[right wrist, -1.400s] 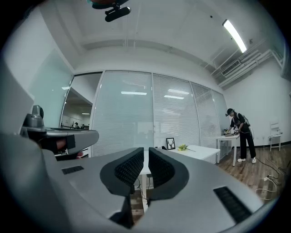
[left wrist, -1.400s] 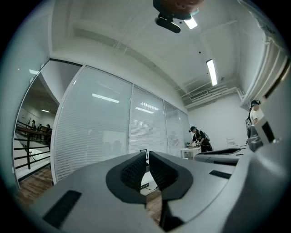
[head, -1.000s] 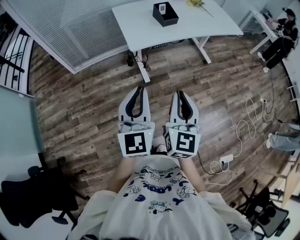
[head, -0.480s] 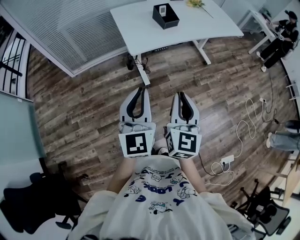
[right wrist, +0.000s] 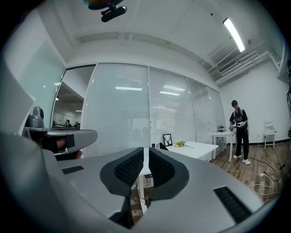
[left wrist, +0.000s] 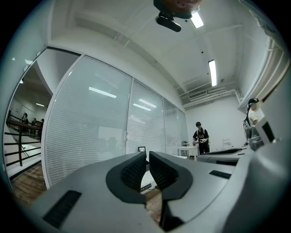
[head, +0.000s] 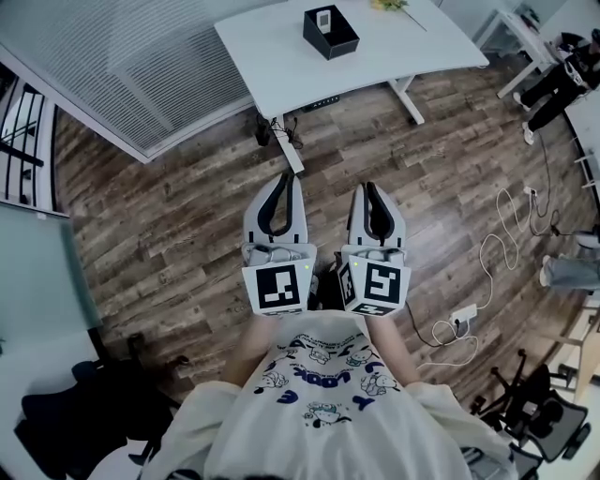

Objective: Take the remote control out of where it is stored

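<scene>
A white remote control (head: pixel 323 17) stands upright in a black box (head: pixel 332 33) on the far white table (head: pixel 281 56). I hold both grippers side by side in front of my chest, over the wooden floor and well short of the table. My left gripper (head: pixel 284 176) is shut with nothing between its pads. My right gripper (head: pixel 370 186) is shut and empty too. In the right gripper view the black box (right wrist: pixel 167 139) shows past the right gripper (right wrist: pixel 146 150). The left gripper (left wrist: pixel 148 154) points at the same table.
Glass partitions with blinds (head: pixel 141 66) run along the left. Yellow flowers (head: pixel 392 6) lie on the table near the box. A person (head: pixel 553 89) is at a second desk on the right. Cables and a power strip (head: pixel 457 317) lie on the floor; office chairs (head: pixel 66 422) stand behind me.
The head view has shifted slightly and the grippers sit a little lower in it. Both grippers stay shut and empty, still side by side.
</scene>
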Motion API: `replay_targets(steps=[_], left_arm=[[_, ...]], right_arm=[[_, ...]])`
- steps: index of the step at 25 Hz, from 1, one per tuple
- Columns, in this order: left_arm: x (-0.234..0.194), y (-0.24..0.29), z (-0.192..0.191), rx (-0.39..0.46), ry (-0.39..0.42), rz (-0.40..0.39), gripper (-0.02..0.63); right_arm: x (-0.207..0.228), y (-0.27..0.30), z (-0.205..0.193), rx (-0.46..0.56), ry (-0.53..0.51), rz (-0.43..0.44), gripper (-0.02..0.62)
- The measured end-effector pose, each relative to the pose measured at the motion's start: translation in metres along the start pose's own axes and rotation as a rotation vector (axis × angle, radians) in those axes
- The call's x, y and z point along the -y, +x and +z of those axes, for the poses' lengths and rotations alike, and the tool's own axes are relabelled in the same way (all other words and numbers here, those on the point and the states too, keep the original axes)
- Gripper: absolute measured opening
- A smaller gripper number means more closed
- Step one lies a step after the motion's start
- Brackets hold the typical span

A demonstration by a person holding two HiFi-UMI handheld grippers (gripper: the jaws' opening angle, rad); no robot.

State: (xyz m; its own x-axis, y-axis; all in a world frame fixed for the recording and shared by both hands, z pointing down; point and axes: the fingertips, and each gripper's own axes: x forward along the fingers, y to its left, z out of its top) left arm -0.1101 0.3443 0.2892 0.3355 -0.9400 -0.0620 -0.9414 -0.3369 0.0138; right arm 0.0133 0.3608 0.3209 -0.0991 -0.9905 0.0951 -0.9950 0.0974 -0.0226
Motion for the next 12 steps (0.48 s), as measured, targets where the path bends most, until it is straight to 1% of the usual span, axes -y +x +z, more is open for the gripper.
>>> replay_targets(steps=[7,12], left_arm=[[-0.001,0.027,-0.012,-0.022,0.0,0.016,0.035],[-0.002,0.062,-0.019,-0.027,0.005,0.048,0.035]], right_arm=[[0.012,0.029,-0.005,-0.015,0.003,0.019,0.054],[0.028,0.065,-0.007,-0.022,0.006,0.047,0.054]])
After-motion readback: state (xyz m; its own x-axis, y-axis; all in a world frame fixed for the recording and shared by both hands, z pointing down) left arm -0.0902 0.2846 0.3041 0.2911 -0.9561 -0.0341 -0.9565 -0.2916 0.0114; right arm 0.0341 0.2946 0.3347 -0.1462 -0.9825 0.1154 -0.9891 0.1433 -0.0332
